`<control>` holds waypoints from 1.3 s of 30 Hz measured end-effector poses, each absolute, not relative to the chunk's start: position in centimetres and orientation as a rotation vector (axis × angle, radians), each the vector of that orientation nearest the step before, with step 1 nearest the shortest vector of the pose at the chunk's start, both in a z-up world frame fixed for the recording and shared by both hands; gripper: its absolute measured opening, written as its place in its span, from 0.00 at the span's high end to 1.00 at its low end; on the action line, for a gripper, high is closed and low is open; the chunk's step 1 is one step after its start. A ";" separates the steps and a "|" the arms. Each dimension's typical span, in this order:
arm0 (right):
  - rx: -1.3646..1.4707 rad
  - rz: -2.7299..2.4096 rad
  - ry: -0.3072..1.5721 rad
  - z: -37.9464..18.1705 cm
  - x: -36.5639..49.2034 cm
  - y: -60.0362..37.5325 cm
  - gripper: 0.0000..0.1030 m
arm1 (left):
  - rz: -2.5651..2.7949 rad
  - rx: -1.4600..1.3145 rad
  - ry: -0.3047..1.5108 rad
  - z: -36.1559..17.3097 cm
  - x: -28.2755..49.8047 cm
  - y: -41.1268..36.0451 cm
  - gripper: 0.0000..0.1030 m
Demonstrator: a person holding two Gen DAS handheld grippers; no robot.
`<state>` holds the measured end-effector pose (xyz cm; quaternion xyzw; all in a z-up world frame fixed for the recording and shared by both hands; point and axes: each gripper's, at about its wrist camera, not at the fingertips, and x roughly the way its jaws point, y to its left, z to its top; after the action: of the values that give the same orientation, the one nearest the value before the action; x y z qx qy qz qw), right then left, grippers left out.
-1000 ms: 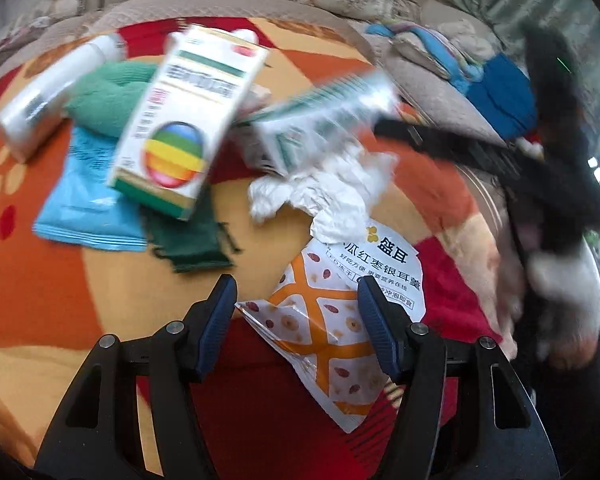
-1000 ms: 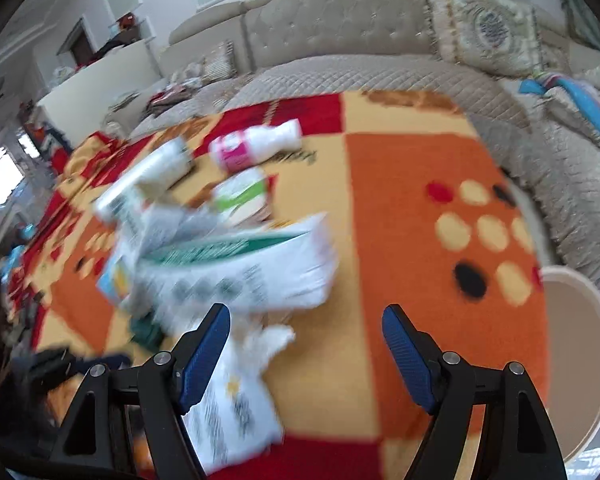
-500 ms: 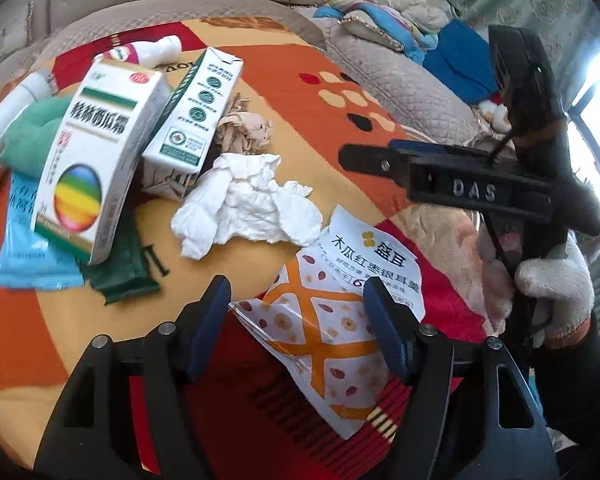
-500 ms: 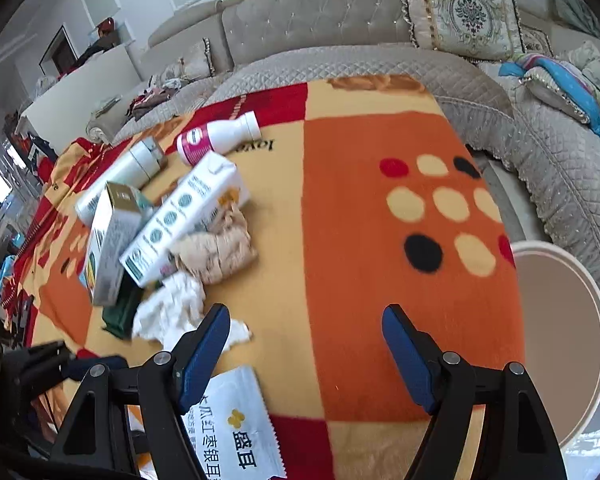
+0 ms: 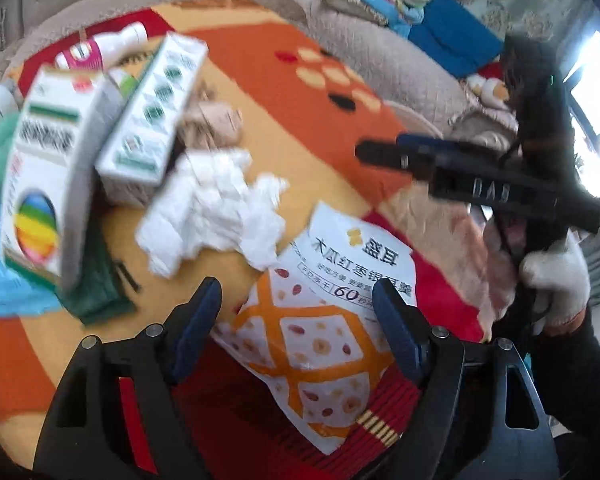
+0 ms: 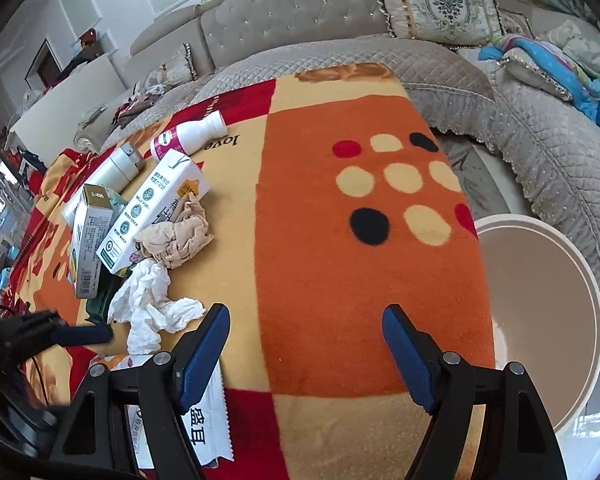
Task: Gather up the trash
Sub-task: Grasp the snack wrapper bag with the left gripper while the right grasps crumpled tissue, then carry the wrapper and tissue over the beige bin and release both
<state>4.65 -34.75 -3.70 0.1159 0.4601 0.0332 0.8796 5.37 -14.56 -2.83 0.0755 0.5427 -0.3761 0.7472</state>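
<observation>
Left wrist view: left gripper held with jaws spread wide, nothing between them; both blue pads sit above a flat snack packet with an orange lattice print. Packet lies flat on the patterned blanket, long axis running from the near right edge up and away, white printed end farthest from the camera and touching a crumpled white tissue. Beyond the tissue, a beige crumpled wad. Left of these, a white-green carton leans on its side, long axis pointing away and to the right; a box with a rainbow circle stands beside it, blurred. A pink-labelled bottle lies at the far edge. The right gripper enters from the right, held by a white-gloved hand; its jaw state cannot be told from here. Right wrist view: right gripper jaws wide apart and empty, over bare orange blanket. Snack packet lies partly under the near left finger. White tissue, beige wad and carton sit to the left, carton's long axis pointing away and to the right. A white bin stands off the blanket's right edge.
</observation>
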 end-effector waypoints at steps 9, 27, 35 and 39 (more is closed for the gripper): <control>0.239 0.090 0.956 -3.6 4.2 -34.6 0.26 | -0.777 0.140 1.206 -3.4 1.9 -15.0 0.31; 0.159 0.328 0.955 -4.9 6.9 -23.9 0.42 | -0.515 -0.109 1.060 -0.8 0.4 -3.5 0.71; 0.139 0.331 0.903 -4.8 5.3 -25.1 0.83 | -0.535 -0.127 1.030 0.1 0.3 -4.4 0.71; 0.149 0.292 0.864 -3.5 2.4 -28.4 0.84 | -0.571 -0.133 1.014 0.7 0.6 -6.3 0.71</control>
<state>2.43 -28.41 -3.49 0.0720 0.4167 0.1410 0.8951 0.57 -6.35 0.68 -0.0626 0.4785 -0.2692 0.8335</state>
